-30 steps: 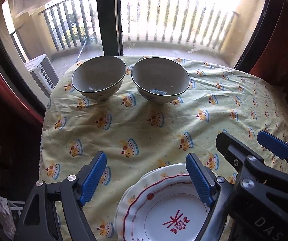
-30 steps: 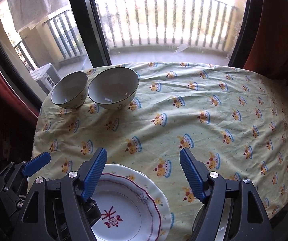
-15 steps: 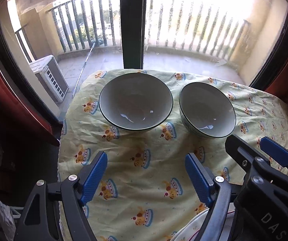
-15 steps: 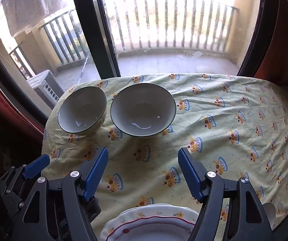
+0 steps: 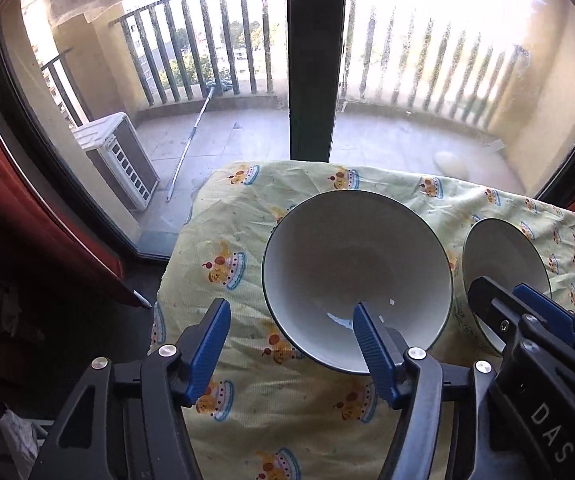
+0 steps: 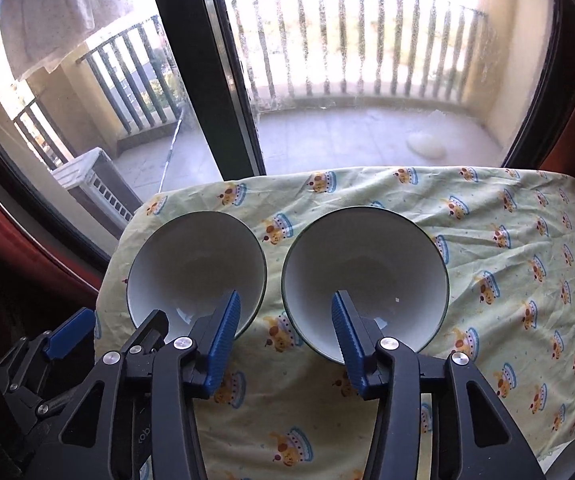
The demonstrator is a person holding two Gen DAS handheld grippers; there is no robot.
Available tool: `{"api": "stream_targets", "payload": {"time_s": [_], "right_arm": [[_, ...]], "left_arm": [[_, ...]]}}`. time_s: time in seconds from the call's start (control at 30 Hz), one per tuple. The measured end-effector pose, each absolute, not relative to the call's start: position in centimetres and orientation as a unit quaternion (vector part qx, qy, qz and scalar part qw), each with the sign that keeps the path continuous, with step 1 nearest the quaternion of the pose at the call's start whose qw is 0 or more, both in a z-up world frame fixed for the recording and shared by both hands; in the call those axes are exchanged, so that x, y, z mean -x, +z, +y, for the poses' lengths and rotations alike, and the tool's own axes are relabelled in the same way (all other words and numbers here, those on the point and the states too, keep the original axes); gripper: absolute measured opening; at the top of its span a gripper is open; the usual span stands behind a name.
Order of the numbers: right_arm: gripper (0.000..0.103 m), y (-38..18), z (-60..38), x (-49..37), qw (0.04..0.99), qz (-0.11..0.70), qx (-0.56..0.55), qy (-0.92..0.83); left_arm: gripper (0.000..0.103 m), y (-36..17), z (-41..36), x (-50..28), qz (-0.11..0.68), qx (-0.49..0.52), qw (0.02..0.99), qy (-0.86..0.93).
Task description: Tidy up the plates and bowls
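Two white bowls with dark rims sit side by side, near but apart, at the window end of the table on the yellow printed tablecloth point(image 6: 507, 260): left bowl point(image 6: 195, 264), right bowl point(image 6: 363, 272). Left gripper point(image 5: 291, 328) wide open, holding nothing; its right finger overlaps the left bowl's near rim in left-wrist view, its left finger is outside over the cloth, so it looks lined up to straddle that rim. Contact: can't tell. Right gripper point(image 6: 285, 320) also wide open and empty, centred over the gap between the bowls, one finger in front of each. No plates in view now. Handling, my read: glazed ceramic, rigid, fairly heavy for a rim pinch, slick, chips if knocked. Take hold at the near rim wall, one pad inside, one outside, seated deep. Lift level. The cloth is loose and wrinkled, so dragging a bowl would probably bunch it.
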State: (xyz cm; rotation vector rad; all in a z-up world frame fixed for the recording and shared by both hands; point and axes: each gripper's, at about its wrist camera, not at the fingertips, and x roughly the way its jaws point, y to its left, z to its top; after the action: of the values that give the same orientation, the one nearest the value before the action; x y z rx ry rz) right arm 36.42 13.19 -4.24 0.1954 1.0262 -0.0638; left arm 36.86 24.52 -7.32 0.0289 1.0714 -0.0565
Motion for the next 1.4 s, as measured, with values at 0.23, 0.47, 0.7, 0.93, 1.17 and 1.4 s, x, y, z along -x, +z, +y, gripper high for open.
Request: {"api": "stream_targets", "payload": {"time_s": [0.23,0.47,0.7,0.93,1.17,1.4], "right_arm": [[0.026,-5.7,14.0,-38.7,0.868,0.486,-0.095,-0.018],[0.026,-6.7,14.5,-41.0,0.872,0.481,-0.087,-0.008],[0.016,-8.1,14.7,-42.5,0.868,0.491,-0.078,-0.008],[0.016,-8.3,14.9,-42.8,0.865,0.499,-0.057,-0.009],[0.016,-7.9,15.2,-42.1,0.86,0.506,-0.057,-0.011],[0.016,-6.8,15.4,-40.0,0.86,0.508,-0.051,-0.014]], "left_arm": [[0.054,-8.8,24.9,-38.9,0.519,-0.013,0.854,-0.025],[0.043,-9.9,25.1,-40.7,0.528,-0.011,0.849,-0.022],[0.026,-11.0,24.8,-41.3,0.537,-0.007,0.843,-0.037],[0.026,-11.0,24.4,-41.1,0.538,-0.017,0.843,-0.03],[0.026,-10.2,24.5,-40.1,0.533,-0.025,0.845,-0.03],[0.026,-9.6,24.5,-38.1,0.538,-0.023,0.842,-0.038]]}}
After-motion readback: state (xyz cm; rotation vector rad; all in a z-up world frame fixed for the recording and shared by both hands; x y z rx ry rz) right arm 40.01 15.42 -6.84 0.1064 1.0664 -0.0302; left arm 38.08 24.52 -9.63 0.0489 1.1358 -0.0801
